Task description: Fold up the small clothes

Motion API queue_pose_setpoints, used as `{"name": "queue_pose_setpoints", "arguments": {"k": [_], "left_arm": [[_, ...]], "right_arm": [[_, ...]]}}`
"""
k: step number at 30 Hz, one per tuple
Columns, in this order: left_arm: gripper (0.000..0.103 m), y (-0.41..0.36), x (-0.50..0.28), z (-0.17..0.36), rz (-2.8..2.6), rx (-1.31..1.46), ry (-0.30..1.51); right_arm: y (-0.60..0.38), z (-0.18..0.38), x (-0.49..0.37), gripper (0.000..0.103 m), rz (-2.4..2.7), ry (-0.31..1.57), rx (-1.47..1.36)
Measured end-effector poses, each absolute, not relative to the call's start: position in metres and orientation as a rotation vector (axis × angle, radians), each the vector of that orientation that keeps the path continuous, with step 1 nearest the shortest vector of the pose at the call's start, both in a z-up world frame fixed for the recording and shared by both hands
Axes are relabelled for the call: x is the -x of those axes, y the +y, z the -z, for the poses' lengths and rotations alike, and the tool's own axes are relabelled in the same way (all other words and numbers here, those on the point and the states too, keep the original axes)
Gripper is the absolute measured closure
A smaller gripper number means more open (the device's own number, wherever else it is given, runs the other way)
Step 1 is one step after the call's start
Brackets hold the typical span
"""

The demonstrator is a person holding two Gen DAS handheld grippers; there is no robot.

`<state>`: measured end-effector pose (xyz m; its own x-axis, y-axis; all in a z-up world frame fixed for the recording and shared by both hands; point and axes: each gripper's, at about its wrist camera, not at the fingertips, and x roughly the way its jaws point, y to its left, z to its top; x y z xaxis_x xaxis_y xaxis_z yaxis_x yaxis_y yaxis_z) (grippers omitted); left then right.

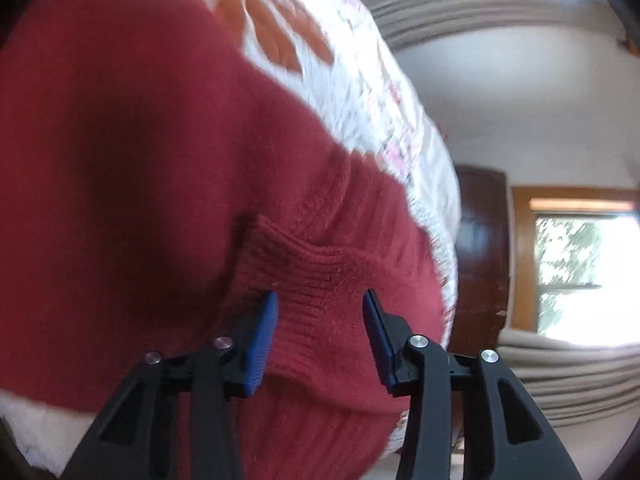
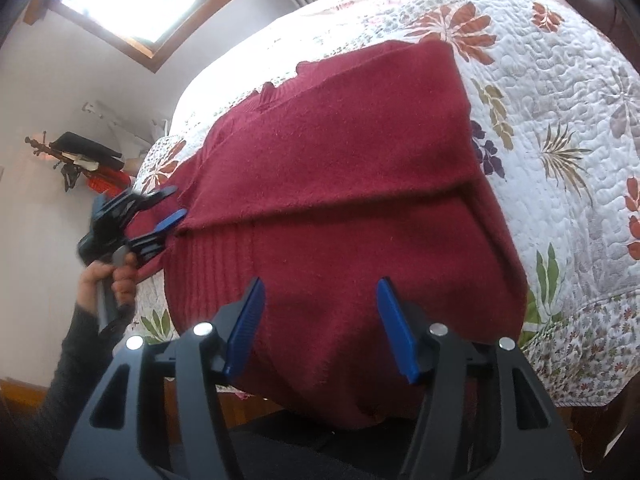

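Between the spread jaws lies a fuzzy, matt red knit sweater (image 2: 340, 184), ribbed at its hem. Beyond it, a stitched, puckered cotton quilt (image 2: 560, 120). Gripper pads (image 2: 244, 328) look ridged blue plastic.

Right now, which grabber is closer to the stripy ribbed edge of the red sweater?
Left. The left gripper is open around the sweater's ribbed edge. The right gripper is open over the plain middle part.

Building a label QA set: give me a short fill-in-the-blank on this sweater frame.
1. The sweater is dark ____.
2. It lies on a quilt printed with leaves and ____.
3. The left hand-held gripper has its jaws ____ around the ribbed edge.
4. The right hand-held gripper has its jaws ____.

Missing words: red; flowers; open; open
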<state>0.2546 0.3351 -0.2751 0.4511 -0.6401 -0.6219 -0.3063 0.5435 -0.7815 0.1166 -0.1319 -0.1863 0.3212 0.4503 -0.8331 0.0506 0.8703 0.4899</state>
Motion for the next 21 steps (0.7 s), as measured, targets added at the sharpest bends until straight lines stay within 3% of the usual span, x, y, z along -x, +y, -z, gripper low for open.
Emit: {"name": "queue_pose_setpoints", "arguments": {"k": [3, 7, 14, 21], "left_arm": [[0.018, 0.387, -0.214, 0.242, 0.181, 1.05, 0.951], [0.004, 0.489, -0.125, 0.22, -0.131, 1.116, 0.726], [0.004, 0.619, -0.016, 0.246, -0.409, 1.399, 0.502], [0.004, 0.667, -0.028, 0.289, -0.391, 1.482, 0.57]], "right_arm": [[-0.134, 0.188, -0.119, 0.043, -0.271, 1.231, -0.484], [-0.122, 0.192, -0.128, 0.042, -0.302, 1.249, -0.493], [-0.066, 0.18, -0.143, 0.041, -0.413, 1.273, -0.377], [-0.037, 0.166, -0.141, 0.038, -0.441, 1.261, -0.326]]}}
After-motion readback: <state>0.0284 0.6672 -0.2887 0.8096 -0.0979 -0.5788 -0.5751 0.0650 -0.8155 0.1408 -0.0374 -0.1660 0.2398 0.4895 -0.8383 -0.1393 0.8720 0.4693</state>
